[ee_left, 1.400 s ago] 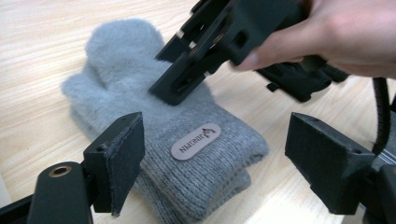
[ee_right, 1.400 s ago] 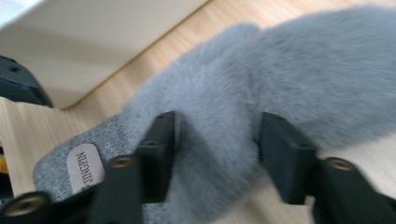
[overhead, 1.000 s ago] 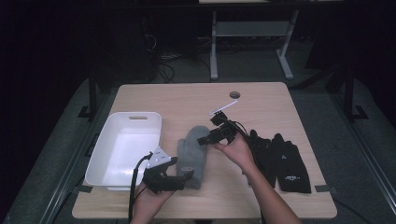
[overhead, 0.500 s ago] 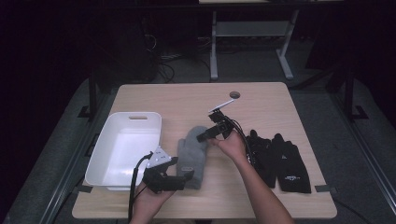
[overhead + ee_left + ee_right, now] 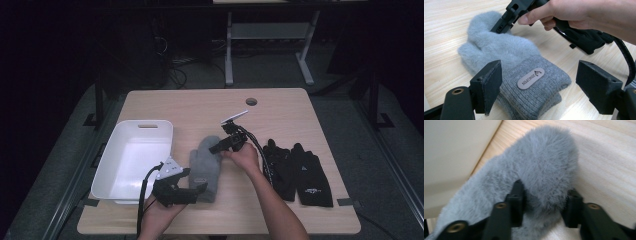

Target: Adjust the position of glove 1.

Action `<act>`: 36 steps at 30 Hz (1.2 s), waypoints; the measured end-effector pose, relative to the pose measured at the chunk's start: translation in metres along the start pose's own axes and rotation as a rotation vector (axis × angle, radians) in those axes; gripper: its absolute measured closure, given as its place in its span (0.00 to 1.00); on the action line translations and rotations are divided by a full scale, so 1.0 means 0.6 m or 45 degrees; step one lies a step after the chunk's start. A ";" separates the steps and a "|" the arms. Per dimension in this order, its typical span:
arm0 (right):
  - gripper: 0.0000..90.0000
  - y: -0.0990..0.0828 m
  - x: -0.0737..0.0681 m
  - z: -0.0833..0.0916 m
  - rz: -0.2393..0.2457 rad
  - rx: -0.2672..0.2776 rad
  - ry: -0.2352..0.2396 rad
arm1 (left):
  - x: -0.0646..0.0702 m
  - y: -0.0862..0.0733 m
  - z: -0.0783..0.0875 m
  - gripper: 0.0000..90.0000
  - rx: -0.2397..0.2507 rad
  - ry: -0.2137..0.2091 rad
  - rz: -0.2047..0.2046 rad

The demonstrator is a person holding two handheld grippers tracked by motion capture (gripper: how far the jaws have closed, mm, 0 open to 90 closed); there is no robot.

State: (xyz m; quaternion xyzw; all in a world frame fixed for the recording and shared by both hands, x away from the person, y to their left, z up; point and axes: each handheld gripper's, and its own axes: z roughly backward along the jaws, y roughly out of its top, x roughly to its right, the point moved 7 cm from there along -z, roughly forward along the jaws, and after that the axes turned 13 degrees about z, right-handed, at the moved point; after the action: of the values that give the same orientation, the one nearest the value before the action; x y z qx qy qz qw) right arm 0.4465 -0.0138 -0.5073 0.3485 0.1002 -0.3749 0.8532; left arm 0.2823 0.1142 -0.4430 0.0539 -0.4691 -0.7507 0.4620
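The grey fuzzy mitten (image 5: 206, 167) lies flat near the middle of the counter (image 5: 200, 107), cuff toward the person at 6 o'clock, tip toward 12. The white bin (image 5: 131, 160) sits just beside it at 9 o'clock and a pair of black gloves (image 5: 296, 172) lies at 3 o'clock. The right gripper (image 5: 216, 148) has come onto the fluffy end, and its fingers have just been closing — in the right gripper view the pile bulges between them, pinched on both sides. The left gripper (image 5: 194, 194) sits at the ribbed cuff with its fingers wide apart, one on either side of the cuff and the label patch (image 5: 531, 78), pressing on nothing yet.

The mitten looks light, soft and floppy: it should sag from any single hold, and loose fur may slip through a shallow pinch. The knitted cuff is likely the firmer place to take hold — a bite through both layers there, plus the tip.
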 end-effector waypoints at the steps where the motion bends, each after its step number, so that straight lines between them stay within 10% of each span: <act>1: 0.73 0.000 0.000 0.000 0.003 0.006 0.009 | -0.001 0.000 0.000 0.23 -0.002 0.001 -0.002; 20: 0.87 -0.030 -0.008 0.095 0.181 0.077 -0.099 | 0.010 0.015 -0.027 0.25 -0.064 -0.038 0.011; 36: 0.86 -0.077 0.026 0.127 0.201 0.086 -0.173 | -0.026 0.018 -0.073 0.28 -0.210 -0.008 0.275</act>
State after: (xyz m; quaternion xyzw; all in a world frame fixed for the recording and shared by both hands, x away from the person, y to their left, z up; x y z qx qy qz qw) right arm 0.4180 -0.0956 -0.4822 0.3576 0.0017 -0.3325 0.8727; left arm 0.3205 0.0957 -0.4645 -0.0376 -0.4103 -0.7329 0.5414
